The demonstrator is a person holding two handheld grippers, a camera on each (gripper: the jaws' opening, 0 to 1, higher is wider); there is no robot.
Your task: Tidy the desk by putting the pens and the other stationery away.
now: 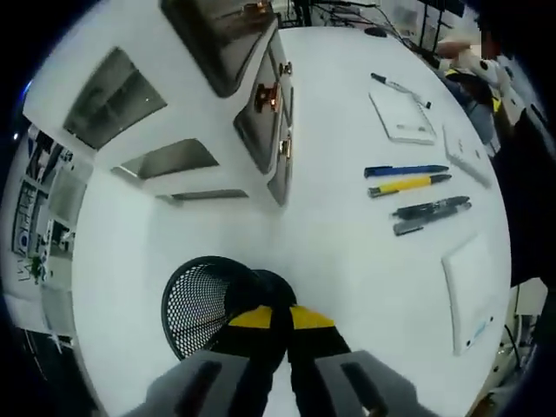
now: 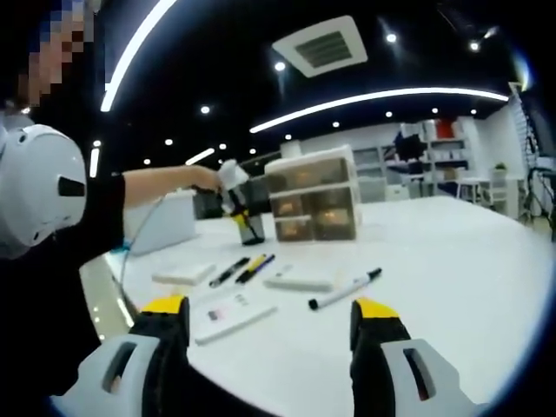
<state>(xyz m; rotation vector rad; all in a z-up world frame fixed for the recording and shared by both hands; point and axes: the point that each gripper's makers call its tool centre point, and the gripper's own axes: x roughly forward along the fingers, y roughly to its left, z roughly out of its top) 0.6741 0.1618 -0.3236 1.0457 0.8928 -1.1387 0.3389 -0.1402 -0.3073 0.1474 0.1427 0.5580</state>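
Hovering over mesh pen cup (image 1: 201,304), left gripper (image 1: 280,320) is keeping jaws pressed together w/ nothing between. Right gripper (image 2: 271,314) is spreading jaws wide before marker (image 2: 344,289).

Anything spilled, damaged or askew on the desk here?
Nothing stands out. Four pens lie roughly parallel on the desk, the marker lies loose, and the mesh cup stands upright by the drawer unit.

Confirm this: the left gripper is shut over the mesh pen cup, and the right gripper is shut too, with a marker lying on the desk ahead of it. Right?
Not quite. The right gripper is open: the right gripper view shows its fingers wide apart. The rest holds: the left gripper is shut over the mesh pen cup, and the marker lies on the desk ahead.
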